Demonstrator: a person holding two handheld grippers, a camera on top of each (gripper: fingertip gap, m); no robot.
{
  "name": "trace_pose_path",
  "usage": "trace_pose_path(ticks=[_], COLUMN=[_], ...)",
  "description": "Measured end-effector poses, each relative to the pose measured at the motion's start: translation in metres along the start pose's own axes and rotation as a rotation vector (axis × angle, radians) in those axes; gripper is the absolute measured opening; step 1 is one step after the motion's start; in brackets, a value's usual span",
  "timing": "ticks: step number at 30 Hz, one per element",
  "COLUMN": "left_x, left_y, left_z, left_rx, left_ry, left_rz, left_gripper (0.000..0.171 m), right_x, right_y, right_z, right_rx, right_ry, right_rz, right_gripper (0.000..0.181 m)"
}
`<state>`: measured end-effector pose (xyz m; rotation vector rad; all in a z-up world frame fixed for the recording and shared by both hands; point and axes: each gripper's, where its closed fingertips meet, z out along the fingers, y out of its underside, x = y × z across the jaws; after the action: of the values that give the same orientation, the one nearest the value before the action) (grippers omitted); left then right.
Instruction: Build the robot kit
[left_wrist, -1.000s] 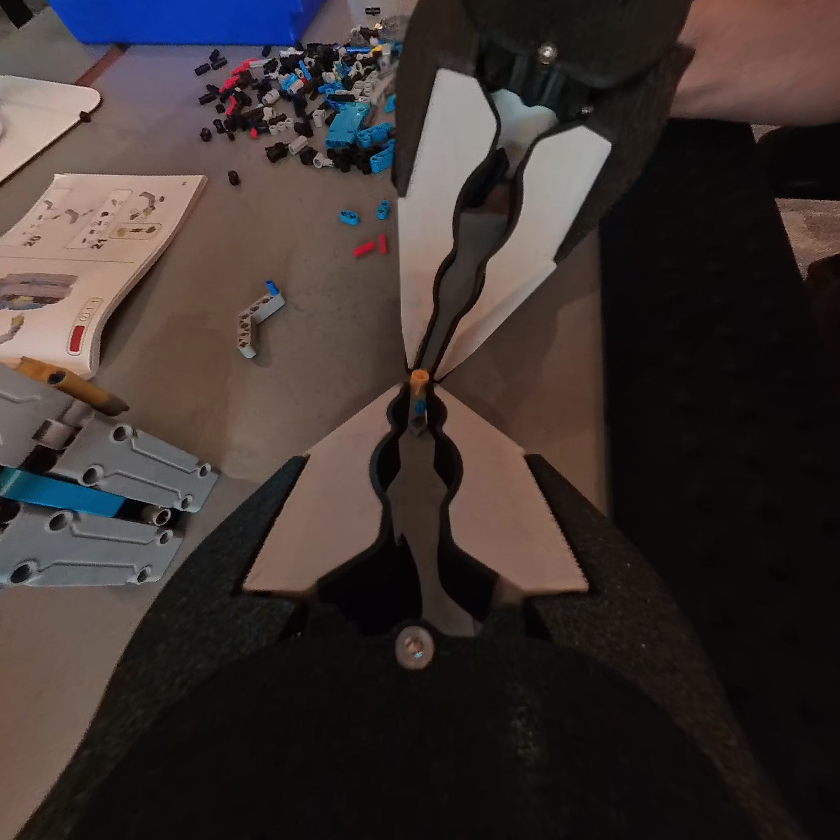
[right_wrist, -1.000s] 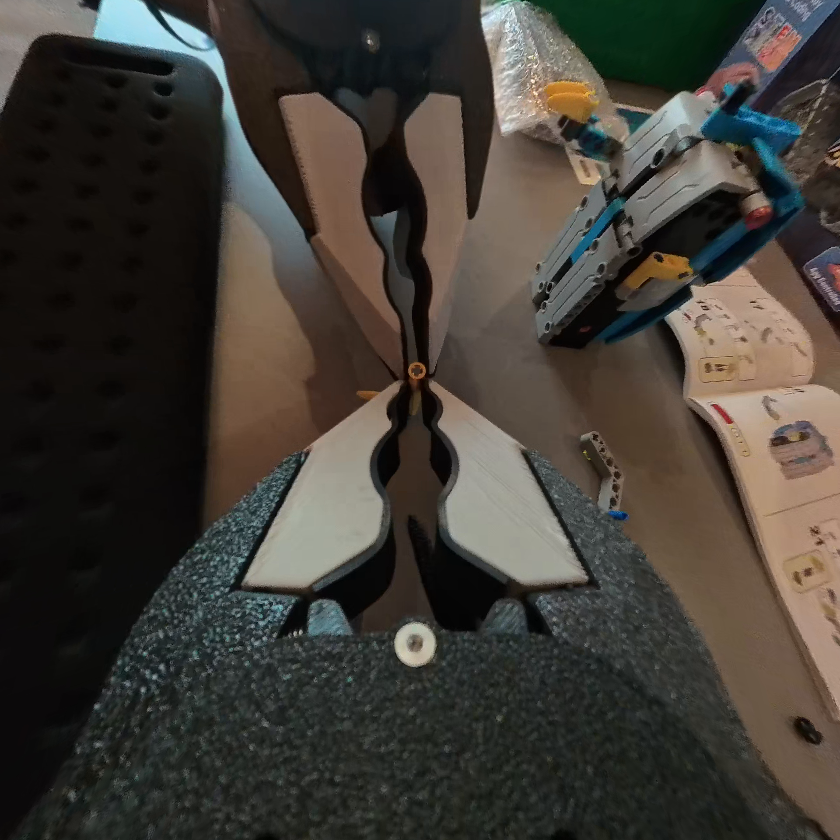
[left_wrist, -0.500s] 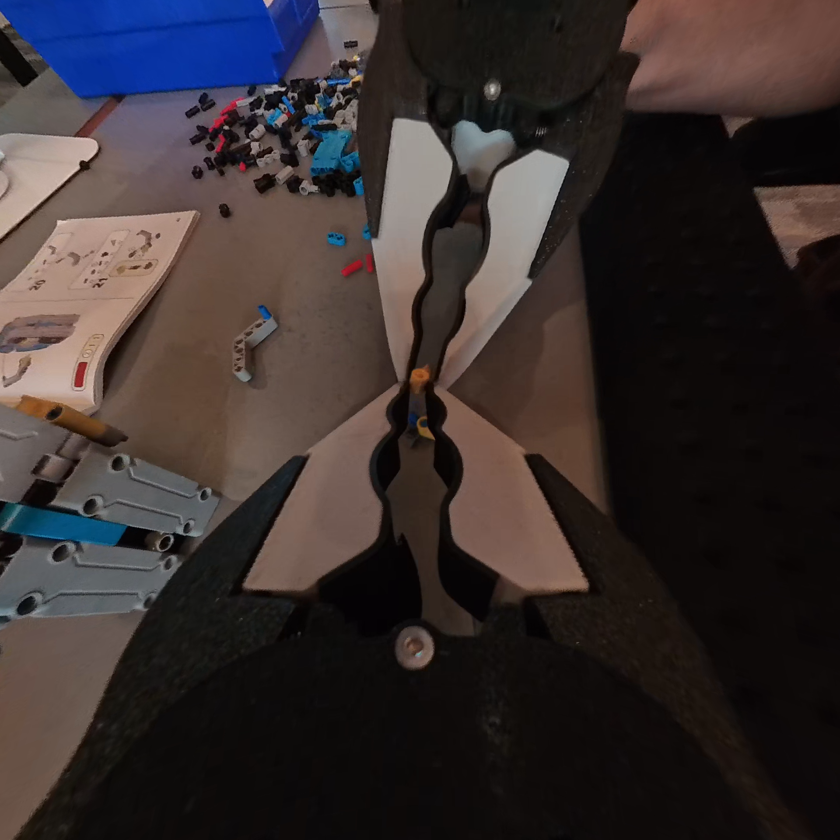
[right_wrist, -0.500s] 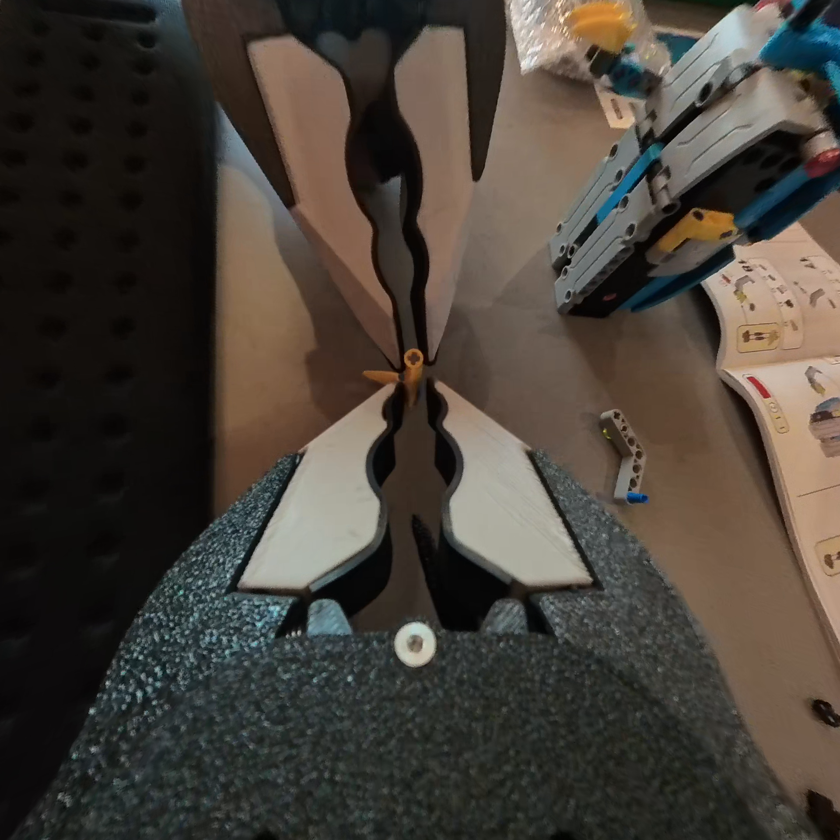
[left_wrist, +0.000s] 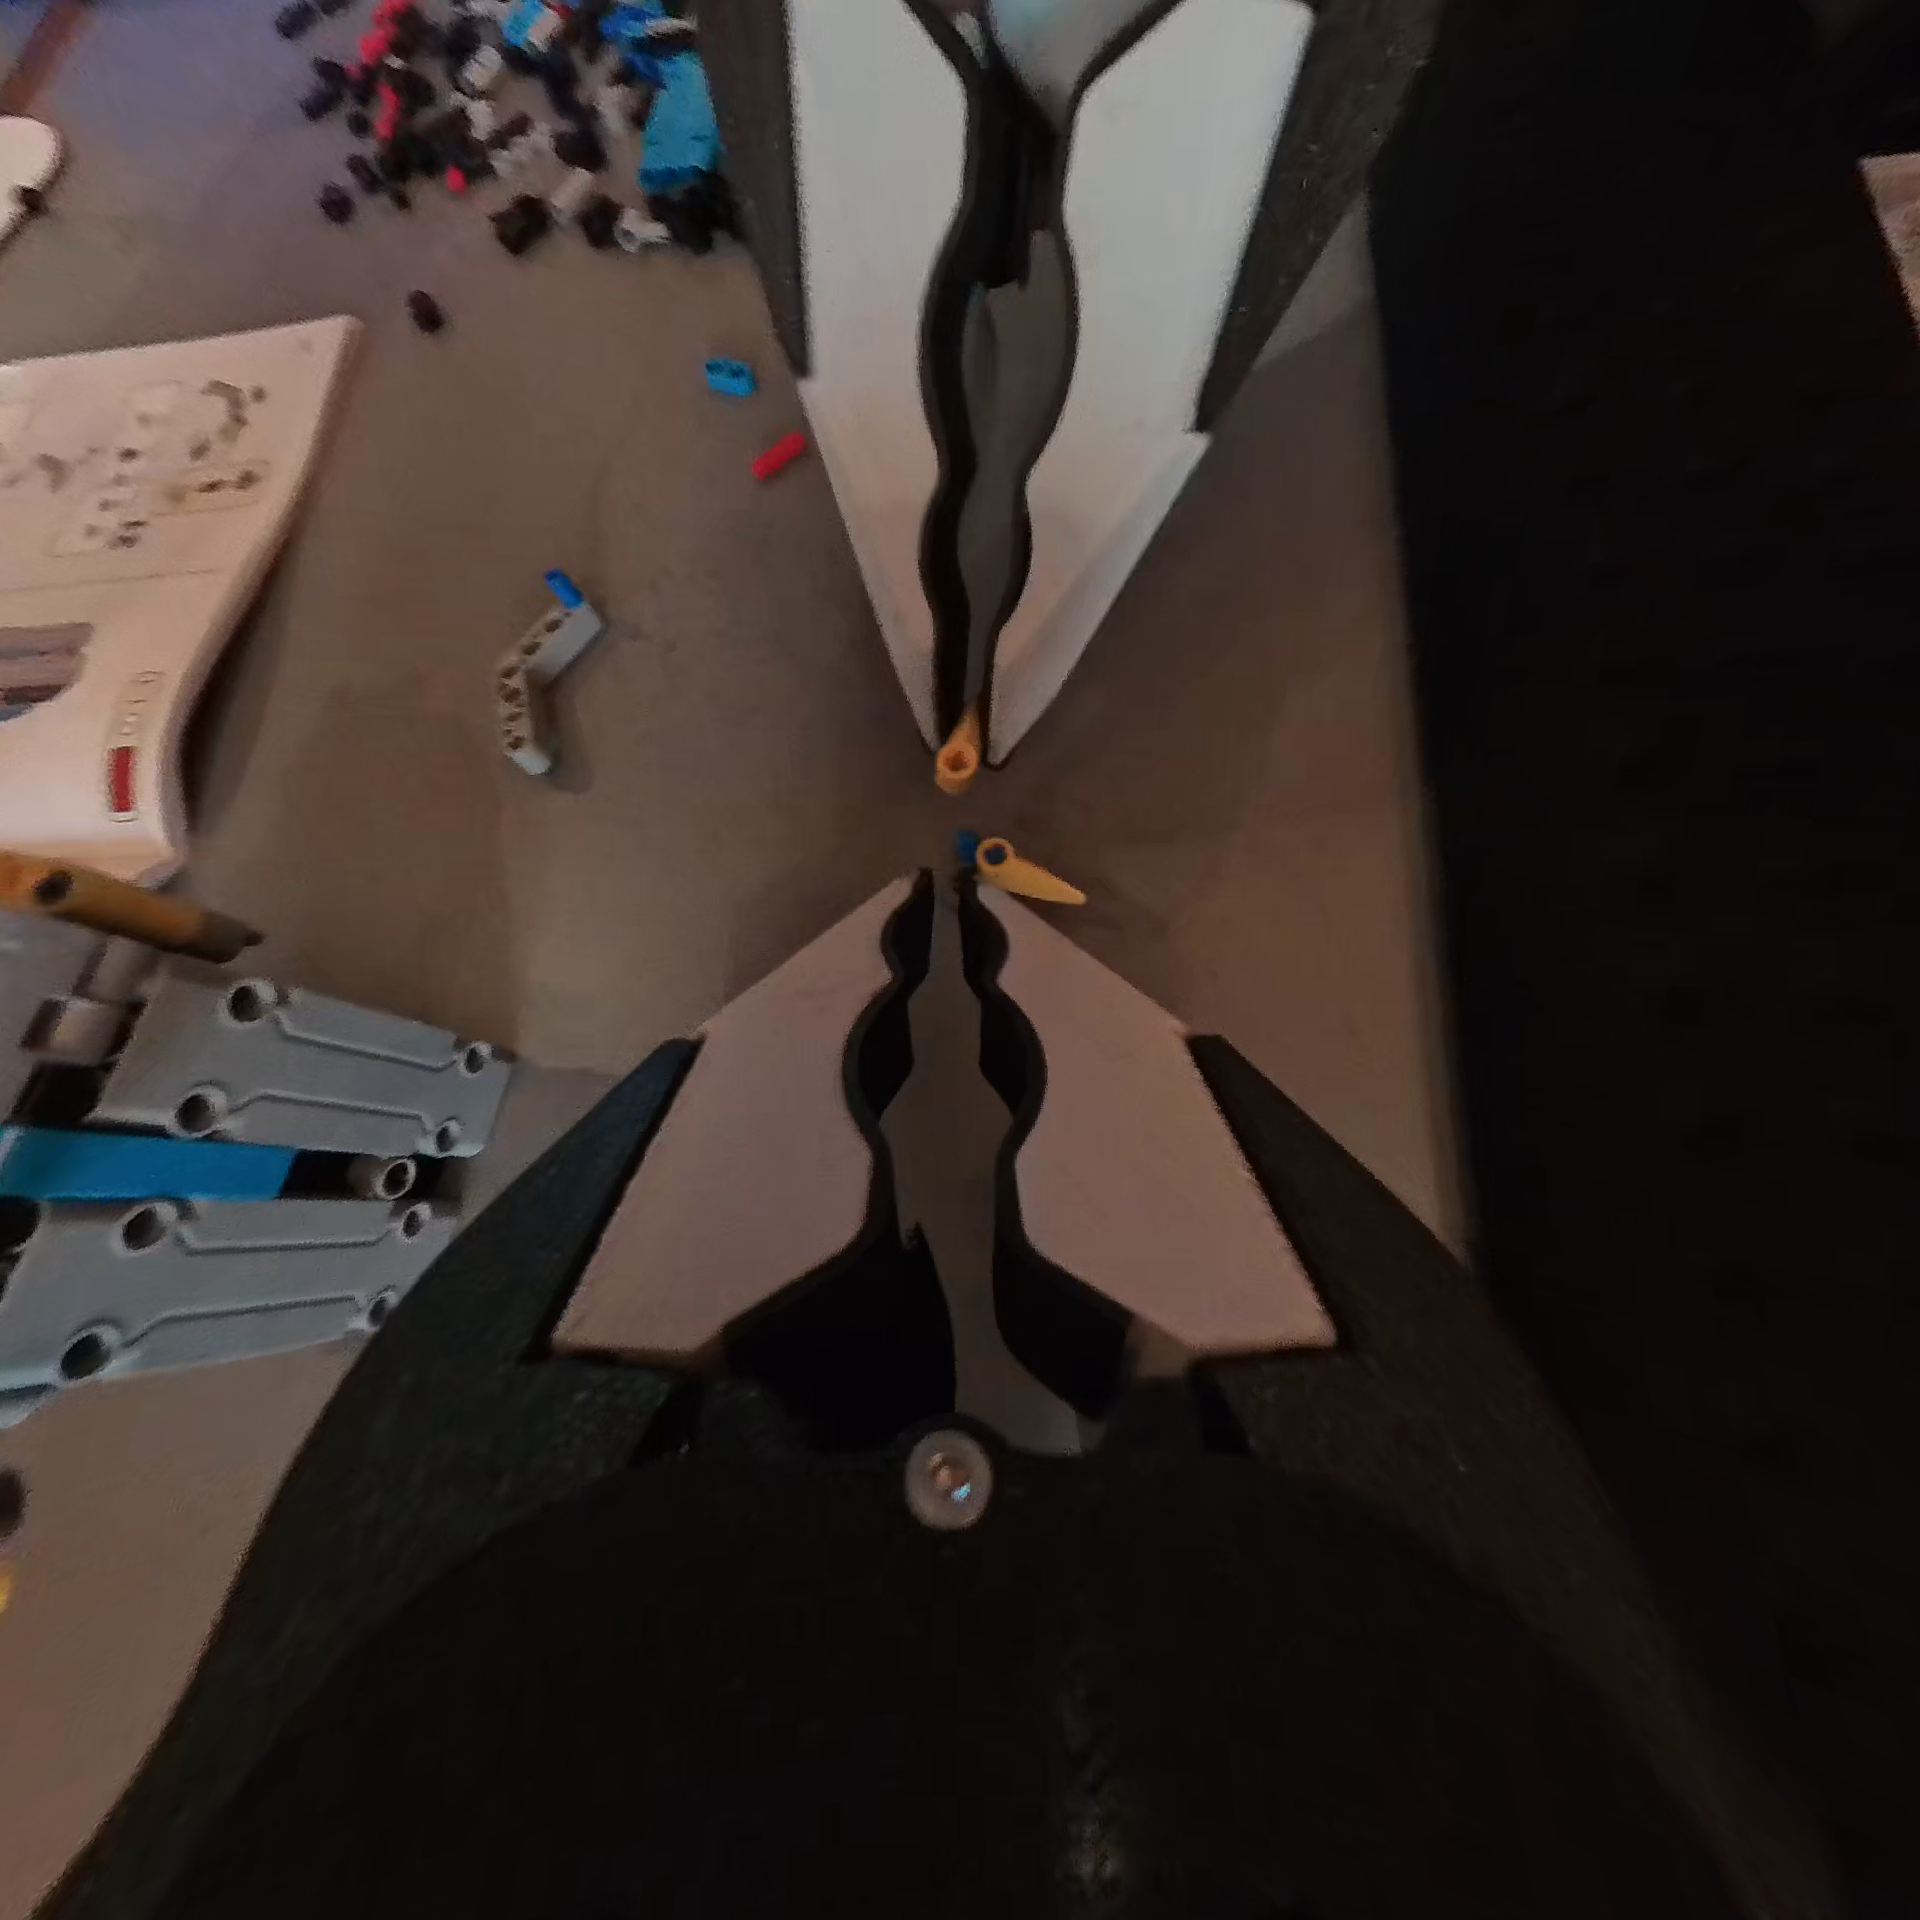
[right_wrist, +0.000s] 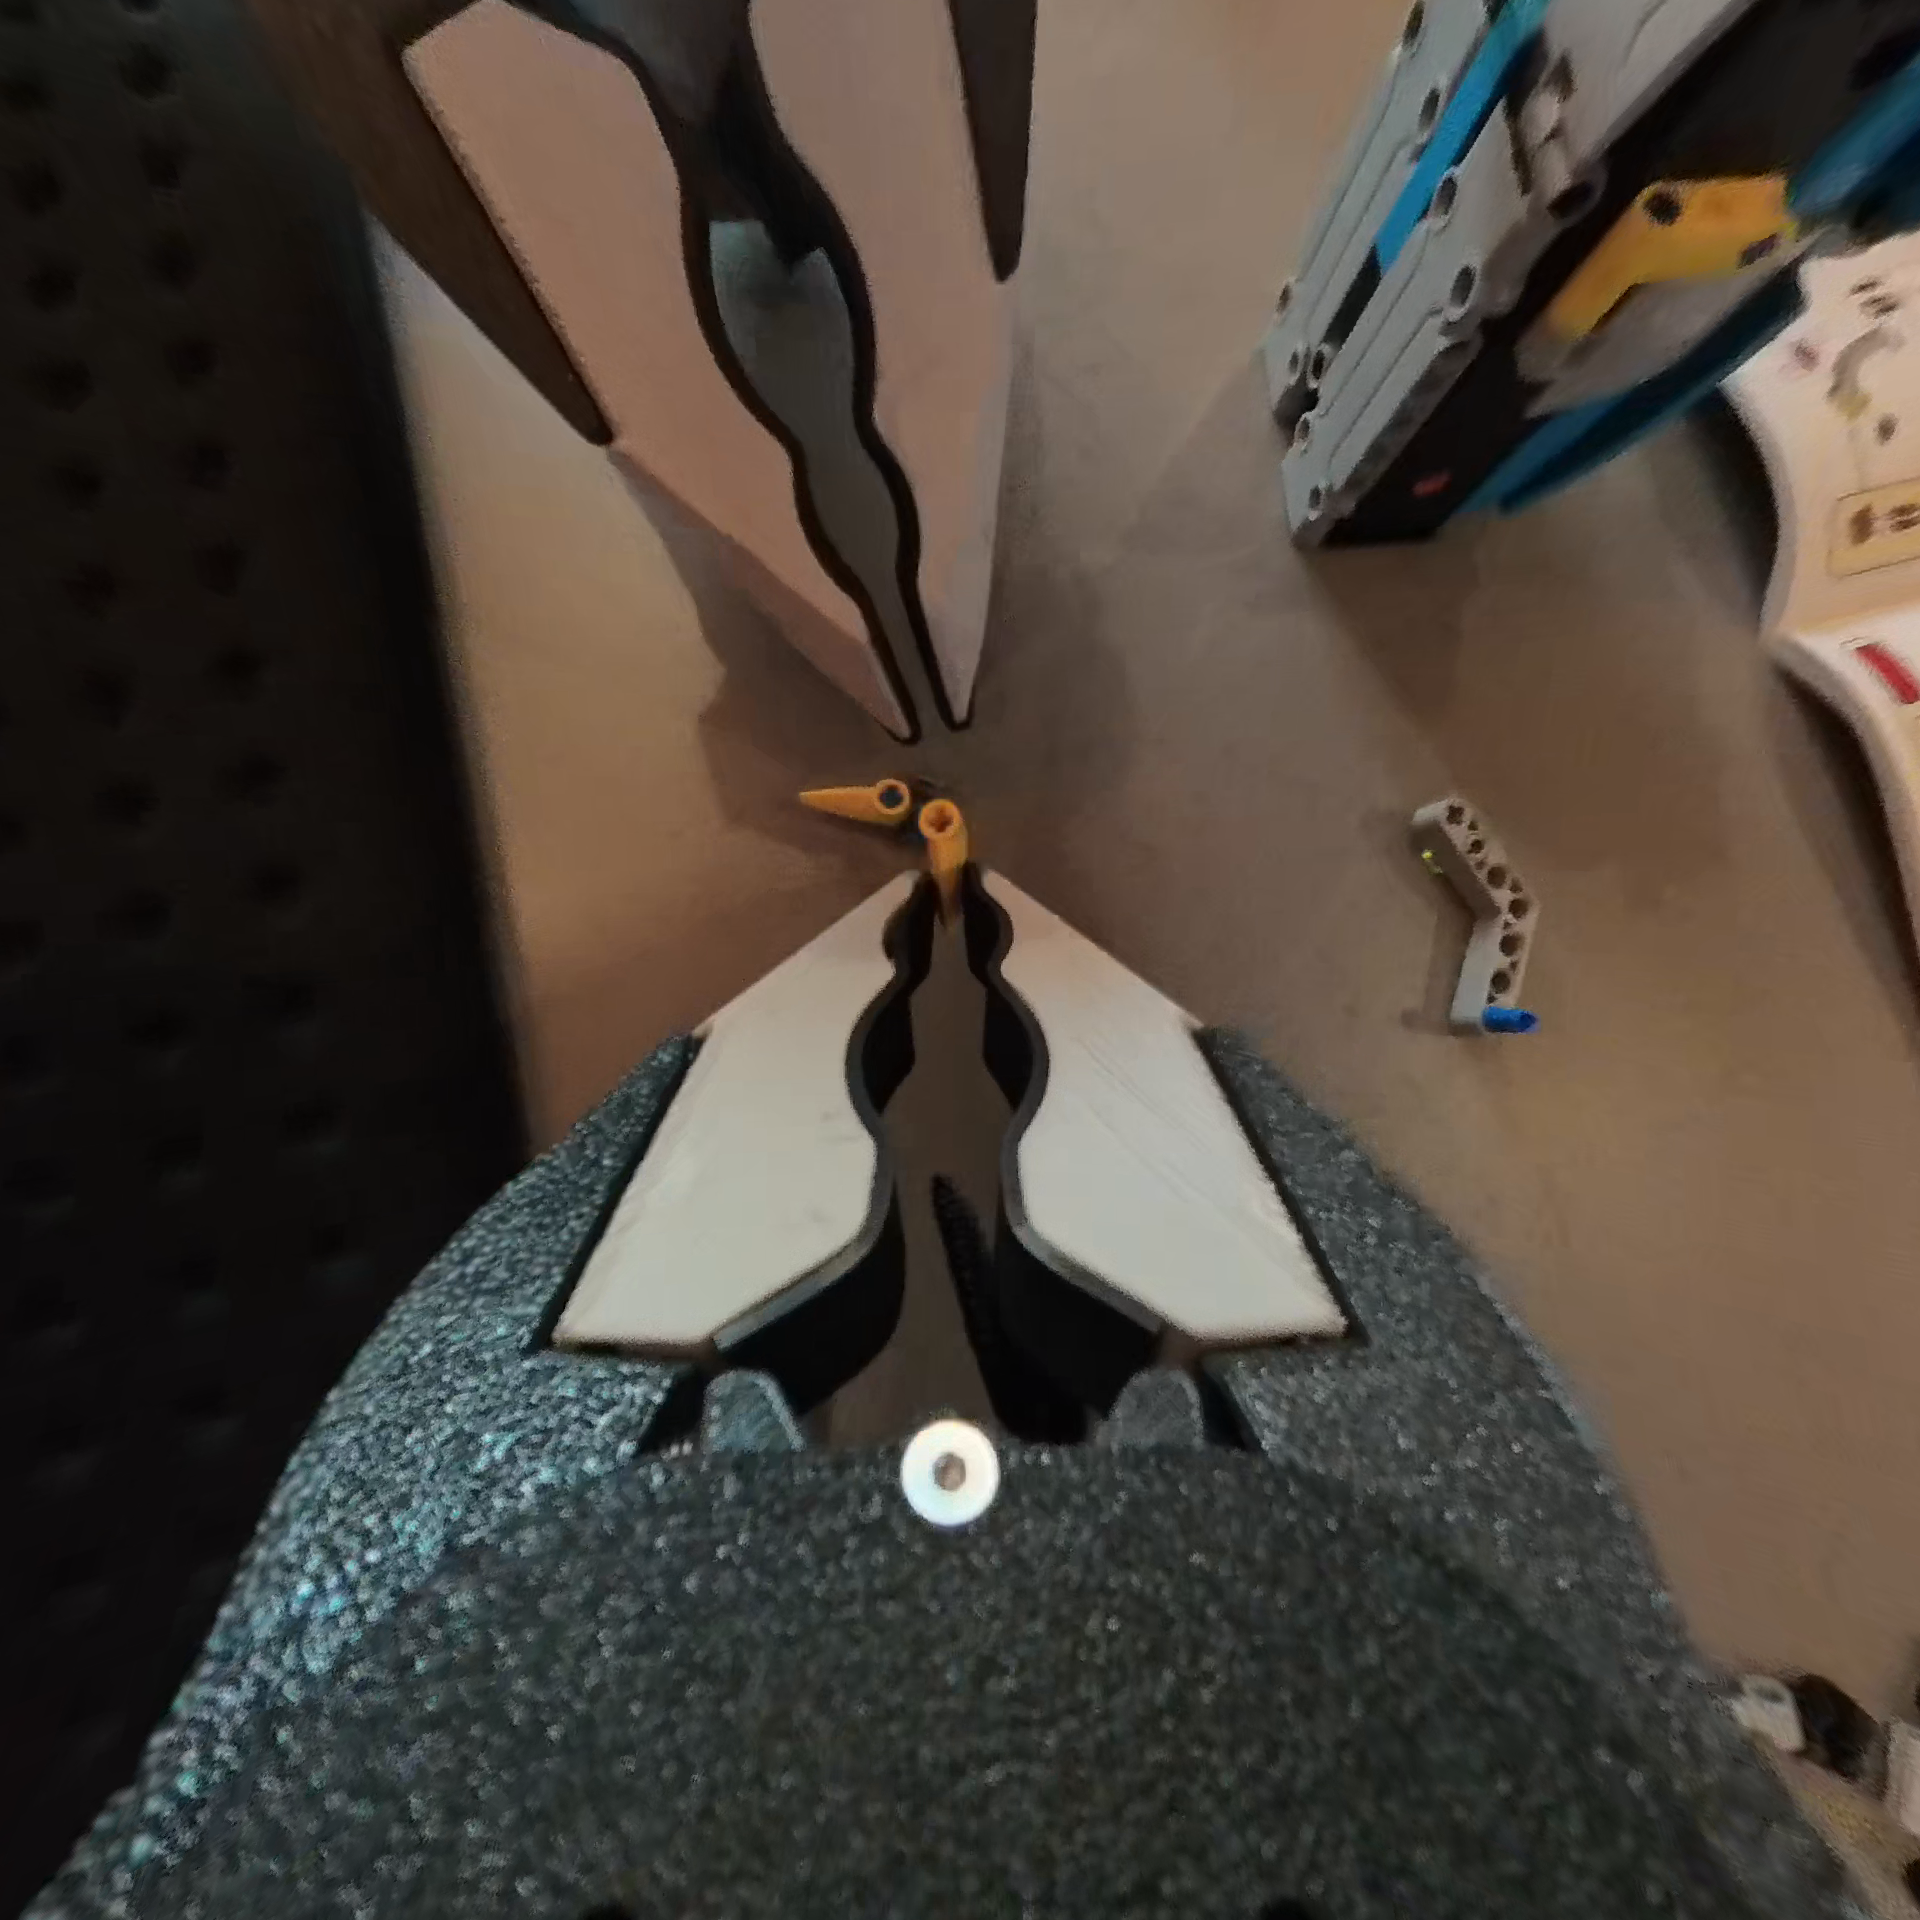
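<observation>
Two small orange tooth-shaped pieces sit between my grippers, which face each other tip to tip above the brown table. My right gripper is shut on one orange tooth, which also shows in the left wrist view. The other orange tooth, with a blue pin in its hole, lies just past the tips of my left gripper. It also shows in the right wrist view, clear of the left gripper. The left jaws stand slightly apart and hold nothing.
A grey and blue brick model stands on the table. A grey bent beam with a blue pin lies loose beside an open instruction booklet. A pile of small parts lies far off. A black perforated surface runs along one side. Both grippers' tips are close together, under 4 cm apart.
The grippers have drawn apart and the two orange teeth have separated. The tooth with the blue pin has left the left jaws, which have opened a little.
</observation>
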<state>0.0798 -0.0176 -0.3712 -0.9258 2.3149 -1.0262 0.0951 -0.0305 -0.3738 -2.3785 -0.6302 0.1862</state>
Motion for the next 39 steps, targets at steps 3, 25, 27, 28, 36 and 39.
trace_pose_path(ticks=[3,25,27,28,36,39], left_x=[0.005,0.002,0.001,-0.001,0.005,0.006], left_y=[-0.001,-0.005,0.0,0.005,-0.018,-0.011], left_z=[0.003,0.004,0.006,0.007,-0.001,0.004], left_rx=[-0.017,0.018,-0.012,-0.038,0.059,0.037], left_ry=[0.051,0.03,0.014,-0.005,0.016,0.021], left_rz=[0.019,-0.119,-0.097,-0.074,-0.101,-0.098], left_gripper=[0.008,0.0,0.0,0.0,0.0,0.0], right_x=[-0.004,-0.007,-0.007,-0.008,-0.008,-0.008], right_y=[0.001,0.002,0.002,0.002,0.001,0.002], right_z=[0.004,0.018,0.019,0.019,0.02,0.02], right_rx=[-0.061,-0.174,-0.176,-0.178,-0.197,-0.2], right_ry=[-0.048,-0.082,-0.083,-0.086,-0.086,-0.086], right_rz=[0.032,0.071,0.07,0.069,0.053,0.051], right_gripper=[0.006,0.006,0.006,0.006,0.006,0.006])
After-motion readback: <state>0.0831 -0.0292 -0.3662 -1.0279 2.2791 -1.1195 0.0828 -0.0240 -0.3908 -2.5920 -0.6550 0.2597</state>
